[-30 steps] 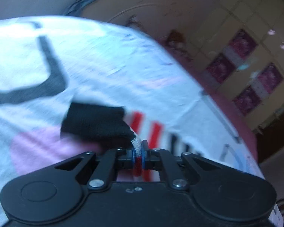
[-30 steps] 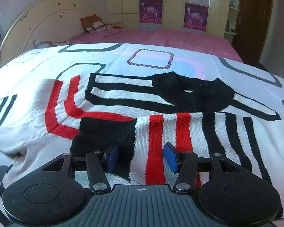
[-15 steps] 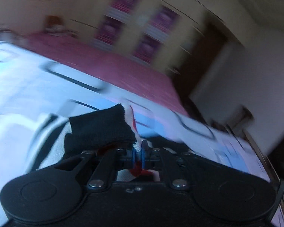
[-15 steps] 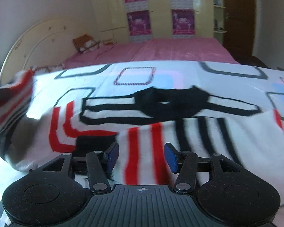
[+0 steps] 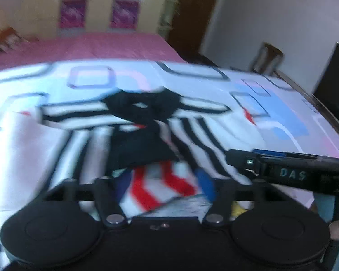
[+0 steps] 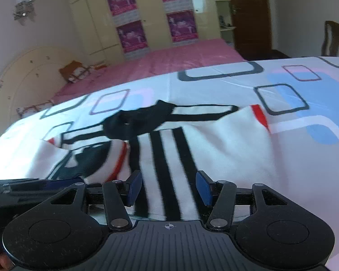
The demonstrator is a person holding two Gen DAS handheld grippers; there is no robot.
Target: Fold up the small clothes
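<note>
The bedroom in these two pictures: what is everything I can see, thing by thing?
sweater: one, white with black and red stripes, black collar, lying on the bedsheet, sleeves folded in.
bedsheet: one, white with blue, pink and grey squares, under the sweater.
pink bedspread: one, beyond the bedsheet.
headboard: one, cream, far left.
wardrobe: one, cream, back wall.
posters: four, purple, on the wardrobe doors.
door: one, dark brown, right of the wardrobe.
chair: one, brown, far right.
left tool: one, black with blue pads, jaws just opened, sweater let go.
right tool: one, black with blue pads, open above the sweater.
</note>
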